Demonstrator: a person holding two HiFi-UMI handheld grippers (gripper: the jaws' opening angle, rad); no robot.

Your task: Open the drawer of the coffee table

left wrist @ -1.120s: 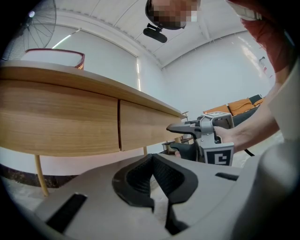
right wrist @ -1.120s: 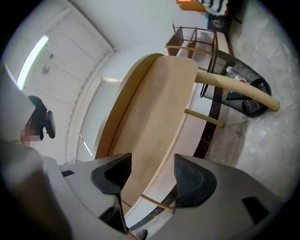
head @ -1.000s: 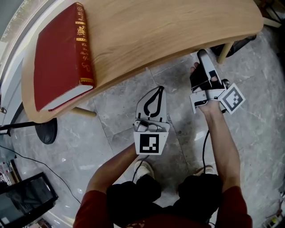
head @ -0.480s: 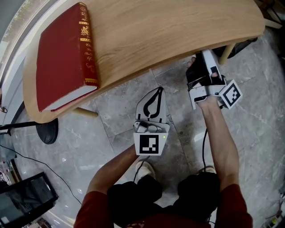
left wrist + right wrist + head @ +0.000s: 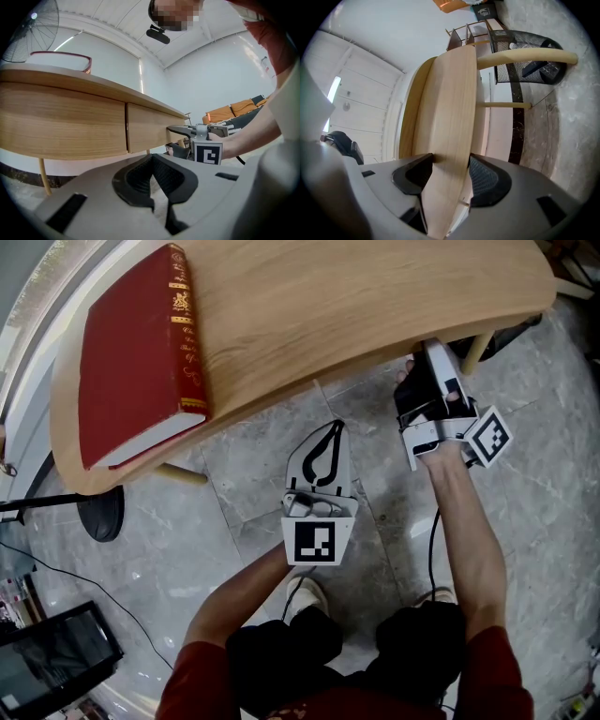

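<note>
Drawer [image 5: 146,132] not yet opened, its front flush in the table [image 5: 375,296]; right gripper [image 5: 449,172] has just been closing its jaws on the front's edge, pads apparently touching both faces, pull still to do; left gripper [image 5: 153,161] clenched empty, apart from the table.

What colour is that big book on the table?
The book is deep red with gold spine lettering; head view shows it best.
</note>
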